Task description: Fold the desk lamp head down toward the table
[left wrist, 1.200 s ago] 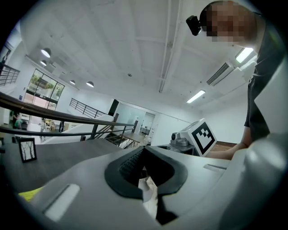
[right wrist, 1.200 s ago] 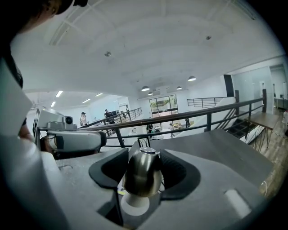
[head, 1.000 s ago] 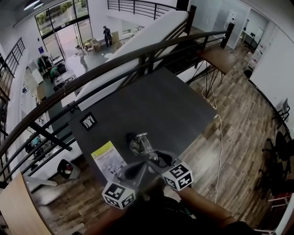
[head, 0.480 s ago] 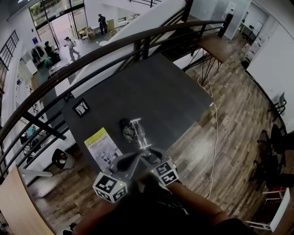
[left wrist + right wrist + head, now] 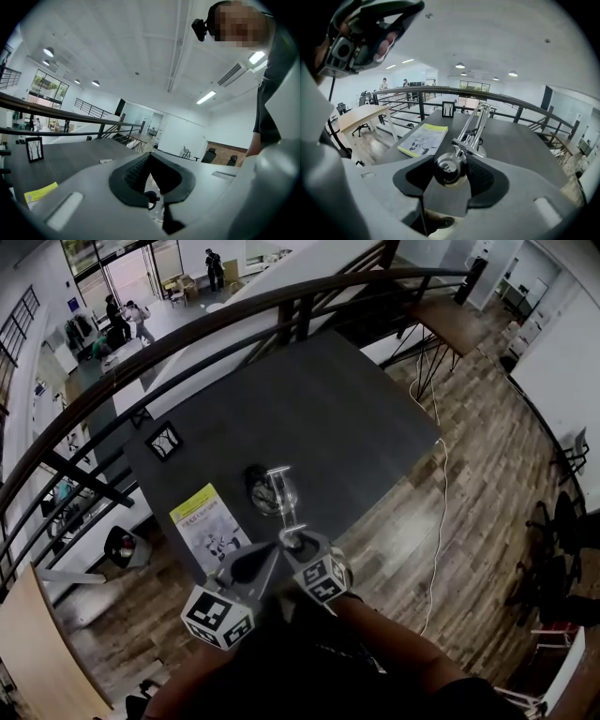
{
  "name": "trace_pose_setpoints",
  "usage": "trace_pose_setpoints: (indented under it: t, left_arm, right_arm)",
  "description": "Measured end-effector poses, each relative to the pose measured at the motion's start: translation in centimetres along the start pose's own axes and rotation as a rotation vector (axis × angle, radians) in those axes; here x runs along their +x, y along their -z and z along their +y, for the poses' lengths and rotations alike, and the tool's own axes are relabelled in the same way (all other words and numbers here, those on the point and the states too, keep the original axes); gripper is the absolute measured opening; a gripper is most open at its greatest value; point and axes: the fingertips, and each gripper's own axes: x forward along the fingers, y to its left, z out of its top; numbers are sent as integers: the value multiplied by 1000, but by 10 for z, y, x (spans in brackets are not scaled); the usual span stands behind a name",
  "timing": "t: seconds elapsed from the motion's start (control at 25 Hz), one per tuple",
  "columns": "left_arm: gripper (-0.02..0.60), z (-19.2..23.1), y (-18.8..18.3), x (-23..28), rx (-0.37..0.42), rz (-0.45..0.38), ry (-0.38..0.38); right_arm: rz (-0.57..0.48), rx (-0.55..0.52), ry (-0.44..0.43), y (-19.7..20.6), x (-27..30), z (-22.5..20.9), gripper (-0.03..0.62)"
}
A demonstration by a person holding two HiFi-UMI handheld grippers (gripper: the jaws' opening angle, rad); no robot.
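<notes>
The chrome desk lamp [image 5: 278, 491] stands on the dark table [image 5: 337, 418] near its front edge, with its round base [image 5: 257, 482] on the left. My right gripper [image 5: 296, 543] is shut on the lamp head [image 5: 449, 169], a shiny dome wedged between the jaws. In the right gripper view the lamp's two thin arms [image 5: 472, 126] run away from the head toward the base. My left gripper [image 5: 260, 560] hangs just left of the right one, shut and holding nothing. In the left gripper view my left gripper [image 5: 150, 174] points over the table, its pads meeting at the tips.
A yellow-edged booklet [image 5: 208, 524] lies at the table's front left corner, and a small picture frame [image 5: 163, 439] stands at the far left. A dark railing [image 5: 187, 338] runs behind the table. A white cable [image 5: 436, 493] trails over the wooden floor to the right.
Both grippers have drawn back toward the table's front edge. The right one has closed on the lamp head, and the lamp arms now stretch from the base toward it.
</notes>
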Motion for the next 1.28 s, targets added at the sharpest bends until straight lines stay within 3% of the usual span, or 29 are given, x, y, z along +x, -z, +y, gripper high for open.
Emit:
trace_pose_setpoints:
  t: [0.48, 0.92, 1.12, 1.28]
  left_arm:
    - [2, 20, 3, -3, -25, 12, -78]
    - [2, 30, 7, 2, -31, 33, -110]
    - [2, 25, 7, -1, -24, 27, -100]
    - [2, 21, 1, -2, -7, 7, -78]
  right_arm:
    - [50, -116, 55, 27, 53, -3, 222]
    - [37, -124, 63, 28, 65, -4, 225]
    - [24, -82, 60, 24, 55, -6, 225]
    - [-16, 44, 33, 5, 36, -14, 224]
